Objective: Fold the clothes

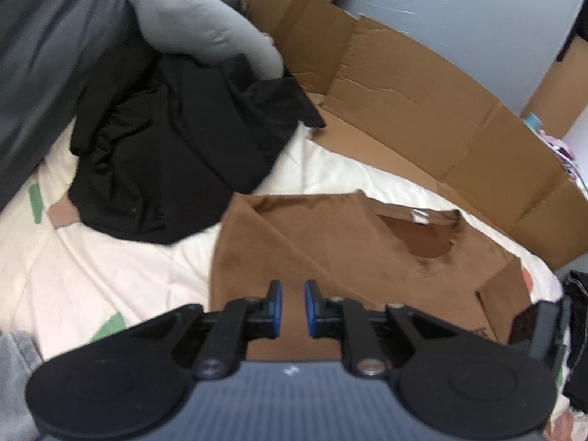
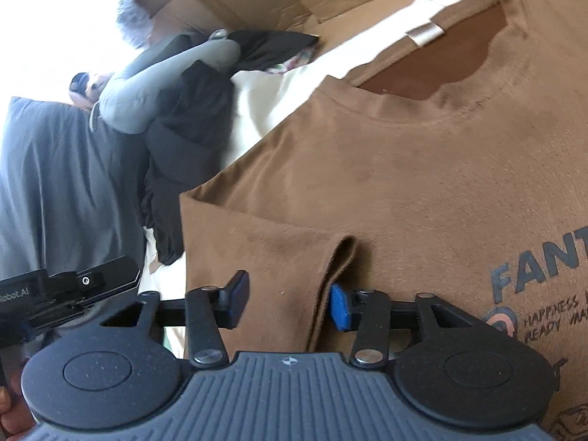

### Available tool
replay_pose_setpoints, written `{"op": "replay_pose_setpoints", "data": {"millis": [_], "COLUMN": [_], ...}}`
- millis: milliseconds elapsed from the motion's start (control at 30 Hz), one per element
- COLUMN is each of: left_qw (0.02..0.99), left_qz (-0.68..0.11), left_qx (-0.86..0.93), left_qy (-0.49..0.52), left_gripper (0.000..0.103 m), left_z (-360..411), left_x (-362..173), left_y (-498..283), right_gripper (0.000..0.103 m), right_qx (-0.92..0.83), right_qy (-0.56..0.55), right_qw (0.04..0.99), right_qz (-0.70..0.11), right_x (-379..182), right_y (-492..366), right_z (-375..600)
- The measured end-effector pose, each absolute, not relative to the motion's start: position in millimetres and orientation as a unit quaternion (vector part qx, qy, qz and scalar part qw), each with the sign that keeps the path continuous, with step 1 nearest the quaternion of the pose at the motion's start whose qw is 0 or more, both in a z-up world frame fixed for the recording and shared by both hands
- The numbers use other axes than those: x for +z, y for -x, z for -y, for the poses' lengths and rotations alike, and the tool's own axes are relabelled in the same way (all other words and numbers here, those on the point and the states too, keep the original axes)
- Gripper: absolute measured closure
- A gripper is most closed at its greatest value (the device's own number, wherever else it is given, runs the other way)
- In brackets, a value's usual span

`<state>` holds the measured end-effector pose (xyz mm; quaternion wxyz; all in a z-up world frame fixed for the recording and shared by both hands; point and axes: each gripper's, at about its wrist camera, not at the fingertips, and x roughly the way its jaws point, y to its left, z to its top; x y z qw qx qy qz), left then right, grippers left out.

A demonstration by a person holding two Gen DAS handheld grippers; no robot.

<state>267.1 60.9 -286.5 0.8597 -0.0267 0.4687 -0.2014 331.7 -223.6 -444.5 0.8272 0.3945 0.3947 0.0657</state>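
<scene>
Right wrist: matte brown T-shirt (image 2: 422, 169), sleeve ridged.

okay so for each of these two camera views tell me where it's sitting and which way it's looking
Left wrist: sits on the left gripper, looking down and forward over the brown T-shirt toward a black garment and cardboard; its blue-padded fingers show, slightly apart.
Right wrist: sits on the right gripper, close above the T-shirt's sleeve fold; fingers open around it.
Shared: T-shirt, black garment, cardboard.
</scene>
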Motion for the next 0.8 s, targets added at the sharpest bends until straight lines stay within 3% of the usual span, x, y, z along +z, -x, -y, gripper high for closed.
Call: {"op": "replay_pose_setpoints", "data": {"millis": [67,100,167,800], "left_qw": [0.862,0.862,0.862,0.844], "left_qz": [-0.470,-0.471,-0.472,-0.507], "left_qx": [-0.190,-0.187,-0.183,-0.166], "left_qy": [0.026,0.027,0.025,-0.054], "left_gripper": [0.084,0.084,0.082,0.079], "left_z": [-62,-62,-61,-27], "left_x": [-289,-291,-293,-312], "left_y": [-273,-277,-285,-371], "right_gripper": [0.072,0.088,0.099,0.102], "right_qx": [0.059,0.057,0.057,0.085], "right_qy": [-0.394,-0.393,-0.396,-0.384], "right_qw": [0.827,0.826,0.823,0.837], "right_qz": [-0.398,-0.400,-0.403,-0.380], "right_x": [-446,-446,-446,-421], "right_y": [-333,-335,-335,-321], "right_z": [225,225,227,223]}}
